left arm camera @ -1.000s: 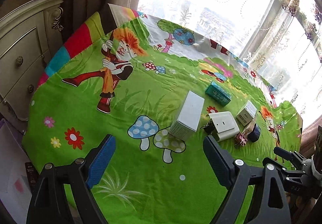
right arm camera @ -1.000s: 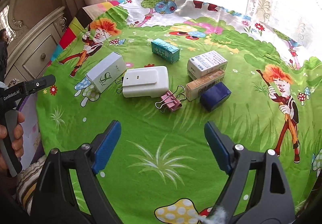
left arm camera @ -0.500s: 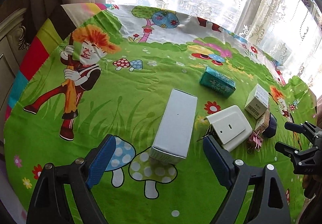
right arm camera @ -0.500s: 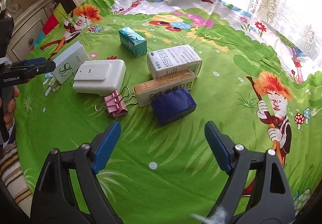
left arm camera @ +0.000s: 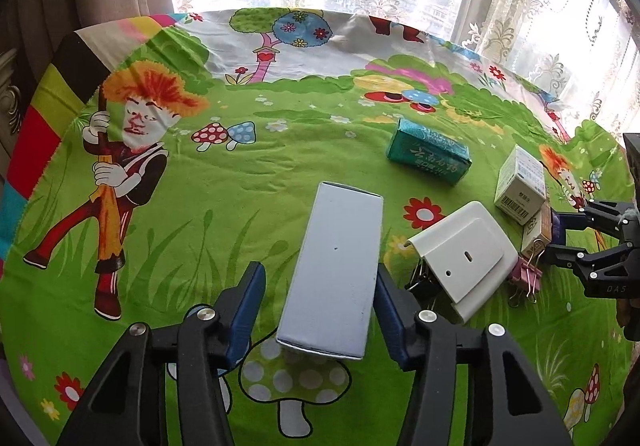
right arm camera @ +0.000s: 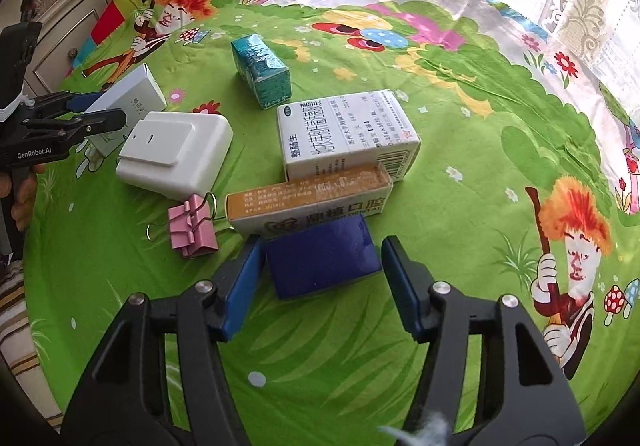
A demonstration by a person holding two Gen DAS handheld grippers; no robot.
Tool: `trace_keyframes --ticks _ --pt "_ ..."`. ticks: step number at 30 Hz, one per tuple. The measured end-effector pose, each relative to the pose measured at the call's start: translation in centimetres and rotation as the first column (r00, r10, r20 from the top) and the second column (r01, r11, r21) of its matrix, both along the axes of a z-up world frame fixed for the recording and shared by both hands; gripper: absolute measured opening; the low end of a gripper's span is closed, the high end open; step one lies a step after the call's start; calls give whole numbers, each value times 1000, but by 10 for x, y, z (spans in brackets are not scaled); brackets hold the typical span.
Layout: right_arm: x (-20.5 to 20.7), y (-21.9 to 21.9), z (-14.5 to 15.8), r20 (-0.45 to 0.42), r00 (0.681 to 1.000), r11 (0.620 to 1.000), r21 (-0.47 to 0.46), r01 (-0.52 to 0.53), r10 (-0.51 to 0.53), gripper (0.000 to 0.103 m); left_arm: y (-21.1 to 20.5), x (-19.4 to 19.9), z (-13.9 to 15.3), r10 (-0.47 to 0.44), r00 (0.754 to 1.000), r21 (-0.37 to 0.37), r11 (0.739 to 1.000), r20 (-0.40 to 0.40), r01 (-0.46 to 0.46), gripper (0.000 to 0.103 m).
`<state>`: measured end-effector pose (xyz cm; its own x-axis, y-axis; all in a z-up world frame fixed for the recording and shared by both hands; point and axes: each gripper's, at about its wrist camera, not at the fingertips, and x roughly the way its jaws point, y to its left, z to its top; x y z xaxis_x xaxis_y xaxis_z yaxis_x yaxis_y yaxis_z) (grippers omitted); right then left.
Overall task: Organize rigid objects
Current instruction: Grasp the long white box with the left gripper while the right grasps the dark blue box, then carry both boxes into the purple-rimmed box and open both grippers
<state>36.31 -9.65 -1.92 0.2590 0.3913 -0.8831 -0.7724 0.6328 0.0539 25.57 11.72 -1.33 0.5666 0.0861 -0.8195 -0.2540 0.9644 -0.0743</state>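
A long white box (left arm camera: 336, 270) lies on the green cartoon cloth (left arm camera: 224, 181); it also shows in the right wrist view (right arm camera: 132, 101). My left gripper (left arm camera: 318, 304) is open with its jaws on either side of the box's near end; the right pad looks close to touching. A dark blue box (right arm camera: 322, 256) lies between the open jaws of my right gripper (right arm camera: 320, 284), with small gaps on both sides. An orange and white box (right arm camera: 308, 203) lies just behind the blue box.
A white plastic case (right arm camera: 176, 153), a pink binder clip (right arm camera: 192, 228), a white medicine box (right arm camera: 348, 135) and a teal pack (right arm camera: 262, 65) lie on the cloth. A black binder clip (left arm camera: 424, 286) is beside the white case. A dresser (right arm camera: 64, 25) stands at left.
Both grippers have moved forward and down. The left one now straddles the long white box and has narrowed. The right one now straddles the dark blue box.
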Motion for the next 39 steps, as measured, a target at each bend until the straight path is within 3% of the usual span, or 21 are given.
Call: trace_keyframes --ticks 2,13,25,39 --pt "-3 0 0 0 1000 1000 6 1 -1 59 -2 0 -2 -8 1000 -1 1000 -5 8 37" --pt "-24 -14 1 -3 987 987 15 159 -159 59 -1 -23 -4 17 1000 -22 1000 -15 -18 37" --pt "-73 -32 3 -17 938 938 12 346 -345 60 -3 -72 -3 41 999 -116 992 1 -40 36" --pt "-125 -27 3 17 919 920 8 393 -393 60 -10 -123 -4 72 997 -215 974 11 -68 36"
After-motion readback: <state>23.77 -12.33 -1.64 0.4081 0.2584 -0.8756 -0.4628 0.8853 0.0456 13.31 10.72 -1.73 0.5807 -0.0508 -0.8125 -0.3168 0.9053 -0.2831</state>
